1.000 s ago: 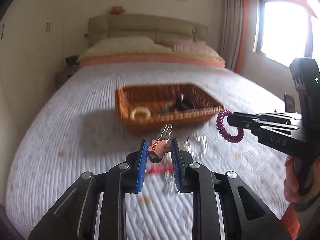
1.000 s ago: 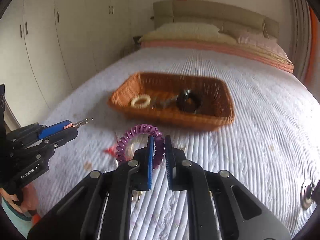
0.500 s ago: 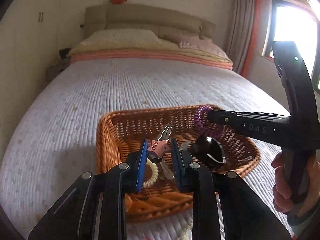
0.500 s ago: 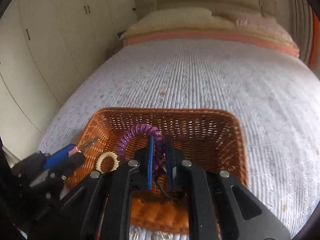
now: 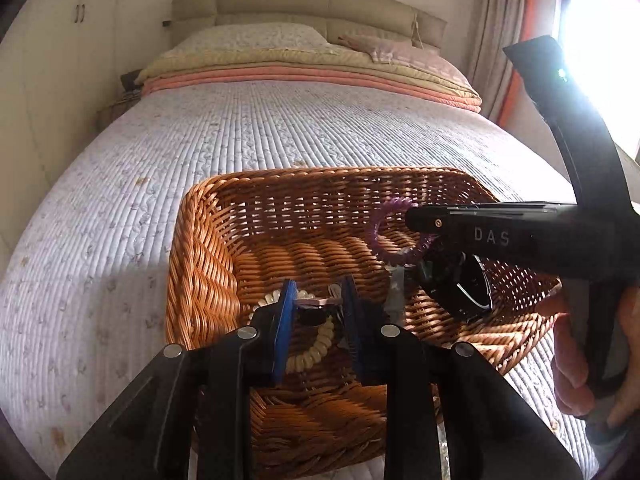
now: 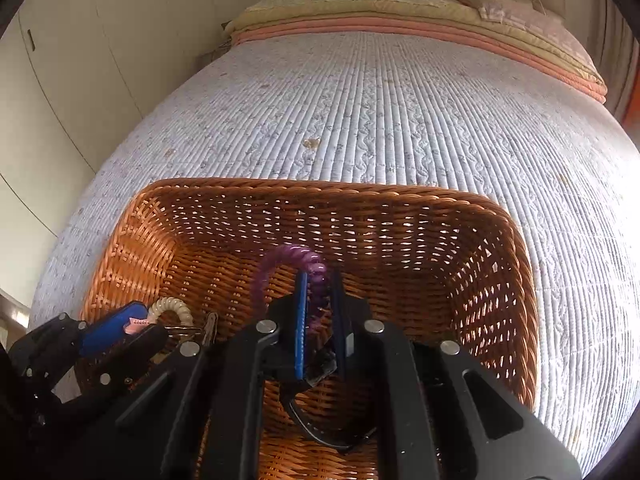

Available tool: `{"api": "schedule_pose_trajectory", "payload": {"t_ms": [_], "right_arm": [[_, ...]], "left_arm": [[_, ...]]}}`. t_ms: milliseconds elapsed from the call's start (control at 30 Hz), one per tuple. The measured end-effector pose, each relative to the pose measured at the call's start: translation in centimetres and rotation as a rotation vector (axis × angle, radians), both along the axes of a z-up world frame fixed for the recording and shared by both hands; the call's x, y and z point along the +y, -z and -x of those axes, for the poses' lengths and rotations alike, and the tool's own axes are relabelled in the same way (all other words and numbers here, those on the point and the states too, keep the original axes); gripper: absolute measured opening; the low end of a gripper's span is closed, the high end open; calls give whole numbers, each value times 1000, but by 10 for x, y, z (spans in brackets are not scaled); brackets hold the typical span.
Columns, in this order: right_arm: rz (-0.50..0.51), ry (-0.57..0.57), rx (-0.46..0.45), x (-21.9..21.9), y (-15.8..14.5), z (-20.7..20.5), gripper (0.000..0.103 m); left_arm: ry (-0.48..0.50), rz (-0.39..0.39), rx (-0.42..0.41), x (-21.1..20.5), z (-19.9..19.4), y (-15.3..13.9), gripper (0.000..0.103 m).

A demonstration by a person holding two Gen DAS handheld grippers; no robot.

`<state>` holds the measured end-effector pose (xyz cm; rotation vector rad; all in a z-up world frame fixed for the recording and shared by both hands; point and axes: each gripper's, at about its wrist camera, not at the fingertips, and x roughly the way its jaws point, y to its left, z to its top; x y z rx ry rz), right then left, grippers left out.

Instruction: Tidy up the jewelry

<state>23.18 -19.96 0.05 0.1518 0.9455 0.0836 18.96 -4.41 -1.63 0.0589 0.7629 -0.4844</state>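
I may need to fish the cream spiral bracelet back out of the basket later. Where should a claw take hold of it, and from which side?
Grip the cream spiral bracelet on its bare arc toward the basket's left wall, coming straight down from above. It seems to lie flat, and the pink clip and left claw cover its other side.

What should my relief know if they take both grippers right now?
Left gripper: shut on the pink hair clip, low inside the wicker basket.
Right gripper: shut on the purple coil hair tie, also over the basket's inside.
Already in the basket: cream coil hair tie and a black ring-shaped piece.
Left to do: open both grippers to drop the clip and the purple tie, then lift clear.
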Motion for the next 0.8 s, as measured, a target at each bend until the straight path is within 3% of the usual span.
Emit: {"api": "schedule_pose_trajectory", "payload": {"t_ms": [100,300,467,633,800], "right_arm": [[-18,7,6,-2,-4,4,22],[-15,-15,-87,1,-40,58,28],[-35,-38,-162,5,-61,133,29],[-59,-43,-174,15,-51,191,29],[-84,-51,-134,29,-22,229,29]], "left_arm": [[-7,14,-8,6,7,-7,42],[15,144,-57,38,55,-47,42],[2,189,-82,66,105,-66,44],[-12,188,-63,85,151,-56,44],[-15,188,7,94,178,-25,44]]}}
